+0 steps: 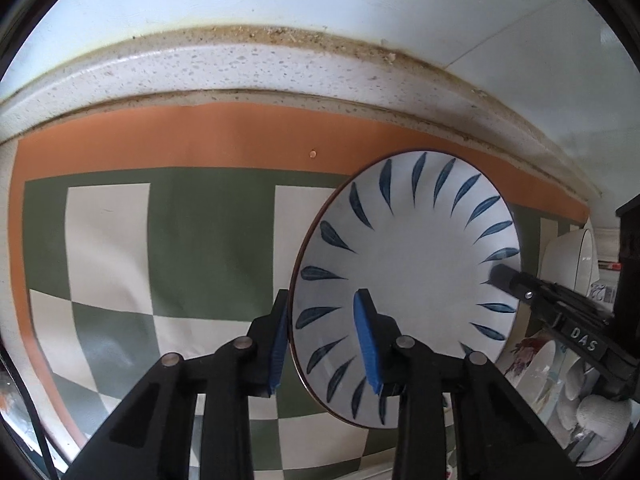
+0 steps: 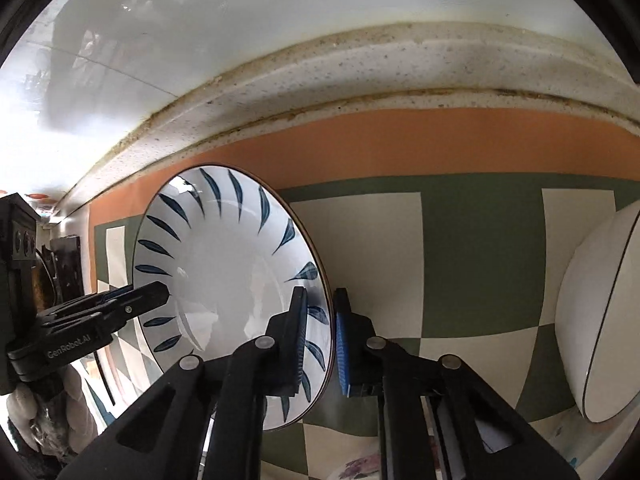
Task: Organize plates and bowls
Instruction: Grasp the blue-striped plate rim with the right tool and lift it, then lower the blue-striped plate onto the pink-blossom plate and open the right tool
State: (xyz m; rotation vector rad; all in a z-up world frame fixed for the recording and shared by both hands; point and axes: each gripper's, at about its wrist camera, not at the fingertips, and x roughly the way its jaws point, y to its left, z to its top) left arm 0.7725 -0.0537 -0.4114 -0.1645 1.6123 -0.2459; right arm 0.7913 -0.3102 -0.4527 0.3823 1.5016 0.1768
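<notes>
A white plate with blue leaf marks [image 1: 416, 264] is held on edge above the checkered mat, between both grippers. My left gripper [image 1: 324, 344] straddles its left rim, jaws apart with a gap to the rim. My right gripper [image 2: 322, 340] has its fingers close on the plate's [image 2: 228, 280] right rim, one pad inside, one outside. The right gripper also shows in the left wrist view [image 1: 516, 280], and the left gripper in the right wrist view [image 2: 160, 296].
A green, cream and orange checkered mat [image 1: 192, 240] covers the counter, with a speckled stone ledge [image 1: 280, 68] and white wall behind. A white bowl on its side [image 2: 600, 320] lies right. Other dishes [image 1: 540, 364] lie low right. Dark objects [image 2: 24, 240] stand at left.
</notes>
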